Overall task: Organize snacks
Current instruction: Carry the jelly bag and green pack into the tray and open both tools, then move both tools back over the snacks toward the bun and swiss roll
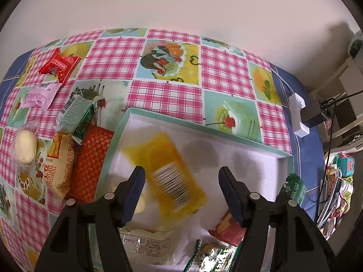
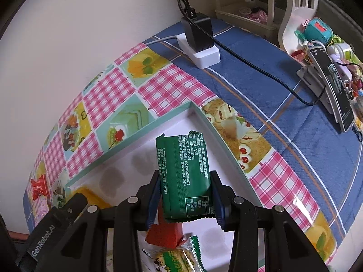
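Overhead, the right hand-held gripper point(image 2: 185, 200) clamps a green packet point(image 2: 185, 176); "GenRobot.AI" marks the released left hand-held gripper point(image 2: 68, 213).

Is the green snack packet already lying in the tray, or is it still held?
Held: the right gripper clamps the green snack packet above the tray.

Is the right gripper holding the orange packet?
No, the right gripper is shut on a green packet, while the orange packet lies in the tray.
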The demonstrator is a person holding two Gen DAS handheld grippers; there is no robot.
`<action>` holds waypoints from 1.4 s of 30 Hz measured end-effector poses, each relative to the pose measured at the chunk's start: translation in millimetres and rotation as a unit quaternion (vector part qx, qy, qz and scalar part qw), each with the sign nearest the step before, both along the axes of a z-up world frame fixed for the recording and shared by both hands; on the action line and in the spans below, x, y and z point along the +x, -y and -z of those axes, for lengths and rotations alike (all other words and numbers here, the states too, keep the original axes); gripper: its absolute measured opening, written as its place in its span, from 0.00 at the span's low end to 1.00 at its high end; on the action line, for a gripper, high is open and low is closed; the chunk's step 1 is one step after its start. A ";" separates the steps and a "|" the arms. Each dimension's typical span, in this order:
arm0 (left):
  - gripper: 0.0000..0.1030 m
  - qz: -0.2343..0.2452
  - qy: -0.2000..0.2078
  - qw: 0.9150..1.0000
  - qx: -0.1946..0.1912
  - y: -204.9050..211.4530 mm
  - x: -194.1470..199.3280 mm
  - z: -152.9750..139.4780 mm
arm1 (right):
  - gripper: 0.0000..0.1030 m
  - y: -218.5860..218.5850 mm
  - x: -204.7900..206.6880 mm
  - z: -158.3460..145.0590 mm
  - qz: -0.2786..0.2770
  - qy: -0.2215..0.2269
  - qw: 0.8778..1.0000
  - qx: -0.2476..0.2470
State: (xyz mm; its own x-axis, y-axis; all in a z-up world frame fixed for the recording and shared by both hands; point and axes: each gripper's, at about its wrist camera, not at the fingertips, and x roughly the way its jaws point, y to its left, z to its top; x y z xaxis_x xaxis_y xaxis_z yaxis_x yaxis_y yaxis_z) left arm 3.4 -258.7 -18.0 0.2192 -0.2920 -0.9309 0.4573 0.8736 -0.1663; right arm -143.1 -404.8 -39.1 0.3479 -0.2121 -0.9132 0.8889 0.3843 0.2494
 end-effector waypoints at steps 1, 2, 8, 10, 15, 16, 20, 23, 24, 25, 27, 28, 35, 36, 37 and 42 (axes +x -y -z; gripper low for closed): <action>0.67 0.001 0.001 1.000 0.001 -0.1 -0.3 -0.6 | 0.42 -0.1 0.2 0.5 -0.001 -0.002 1.000 -0.001; 0.67 0.001 0.004 1.000 0.001 -0.9 -1.1 -1.8 | 0.42 0.5 0.7 1.1 -0.002 -0.004 1.000 -0.001; 0.74 -0.007 0.022 1.000 0.009 -13.9 -2.0 -7.3 | 0.42 2.2 -0.6 0.9 -0.004 -0.010 1.000 -0.007; 0.75 -0.012 0.028 0.999 0.015 -21.4 -2.0 -7.9 | 0.42 2.2 -1.7 -0.4 -0.003 -0.011 1.000 -0.008; 0.76 -0.033 0.046 0.998 0.029 -48.2 -1.2 -8.3 | 0.42 -2.3 -0.4 -6.3 -0.013 -0.018 1.000 -0.016; 0.76 -0.038 0.048 0.998 0.031 -55.5 0.2 -8.8 | 0.42 -3.7 0.0 -7.4 -0.016 -0.019 1.000 -0.017; 0.77 -0.065 0.051 0.996 0.037 -85.4 6.1 -10.0 | 0.59 -11.8 3.1 -13.2 -0.028 -0.013 0.999 -0.020; 0.91 -0.085 0.053 0.994 0.043 -107.9 9.5 -9.3 | 0.63 -21.3 8.4 -17.5 -0.044 -0.008 0.999 -0.026; 0.91 -0.090 0.055 0.993 0.046 -116.0 10.5 -9.1 | 0.66 -24.4 9.9 -18.4 -0.048 -0.007 0.998 -0.027; 0.91 -0.095 0.057 0.993 0.049 -124.5 11.9 -9.3 | 0.67 -27.3 11.1 -19.1 -0.051 -0.005 0.998 -0.027; 0.91 -0.104 0.057 0.991 0.055 -136.4 14.3 -8.2 | 0.71 -33.8 13.9 -21.0 -0.057 -0.006 0.998 -0.030; 0.91 -0.109 0.057 0.991 0.056 -142.3 15.4 -7.7 | 0.72 -36.2 15.1 -22.0 -0.059 -0.006 0.998 -0.032; 0.91 -0.151 0.056 0.985 0.057 -188.1 24.6 -0.9 | 0.90 -50.7 20.0 -32.4 -0.072 -0.006 0.996 -0.054; 0.91 -0.160 0.052 0.984 0.059 -194.5 27.3 1.5 | 0.91 -51.7 20.8 -33.5 -0.072 -0.008 0.996 -0.057; 0.91 -0.169 0.045 0.983 0.063 -200.1 30.1 4.4 | 0.92 -53.9 21.6 -35.2 -0.073 -0.009 0.995 -0.061; 0.91 -0.181 0.028 0.982 0.051 -211.2 36.9 4.3 | 0.99 -63.7 25.6 -41.2 -0.080 -0.011 0.994 -0.072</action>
State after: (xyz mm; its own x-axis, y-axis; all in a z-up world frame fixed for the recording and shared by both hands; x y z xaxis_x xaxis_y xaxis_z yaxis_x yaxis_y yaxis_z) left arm 40.3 -47.5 -22.3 0.3430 -0.0913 -0.9349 0.1186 0.9915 -0.0533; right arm -117.5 -341.1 2.1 0.3690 -0.2853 -0.8846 0.8177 0.5520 0.1630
